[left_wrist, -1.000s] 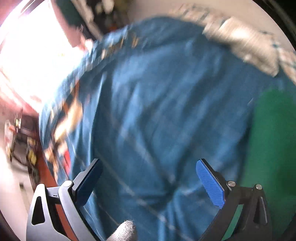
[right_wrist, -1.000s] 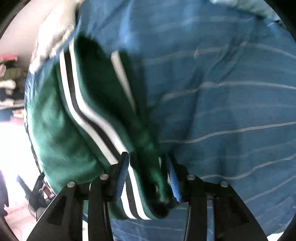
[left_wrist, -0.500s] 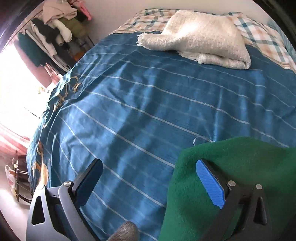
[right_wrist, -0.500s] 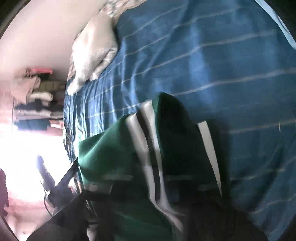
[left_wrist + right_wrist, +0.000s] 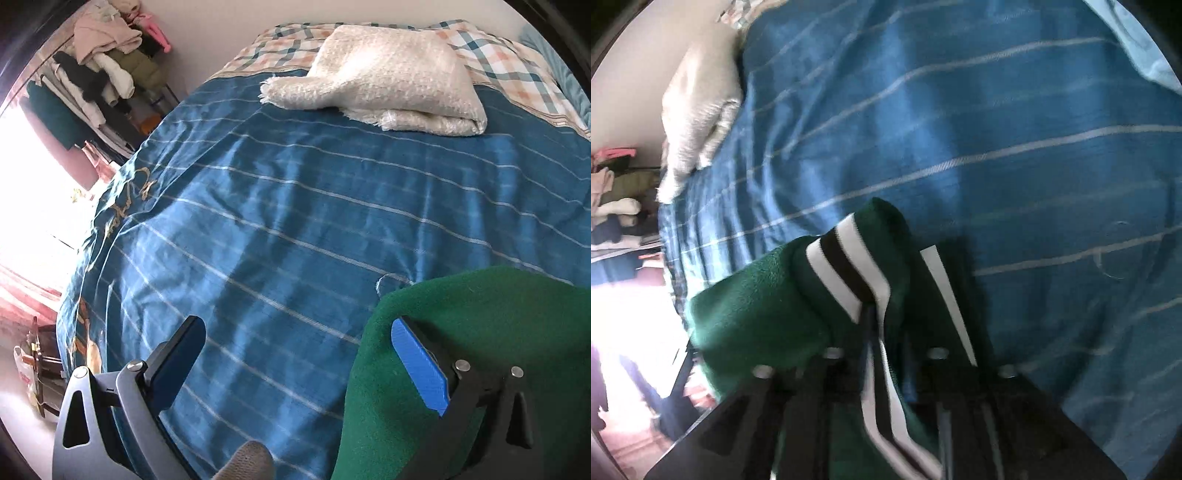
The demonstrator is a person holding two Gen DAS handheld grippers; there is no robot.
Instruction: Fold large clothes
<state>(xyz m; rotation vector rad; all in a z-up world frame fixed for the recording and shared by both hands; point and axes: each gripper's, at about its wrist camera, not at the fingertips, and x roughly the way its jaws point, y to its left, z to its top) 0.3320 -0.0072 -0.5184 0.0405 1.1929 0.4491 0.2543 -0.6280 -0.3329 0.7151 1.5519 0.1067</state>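
Slippage is being risked: green garment [image 5: 757,295], hanging over the near bedspread [image 5: 295,221], is being pinched at its striped edge by right gripper [image 5: 886,354], while left gripper [image 5: 295,369] is being held wide, unloaded.

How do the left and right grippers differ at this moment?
The left gripper is open, its fingers spread with nothing between them; the right gripper is shut on the green garment. The left one's view is sharp and shows plain green fleece; the right one's is blurred and shows the garment's white and black stripes. Both are above the blue striped bedspread.
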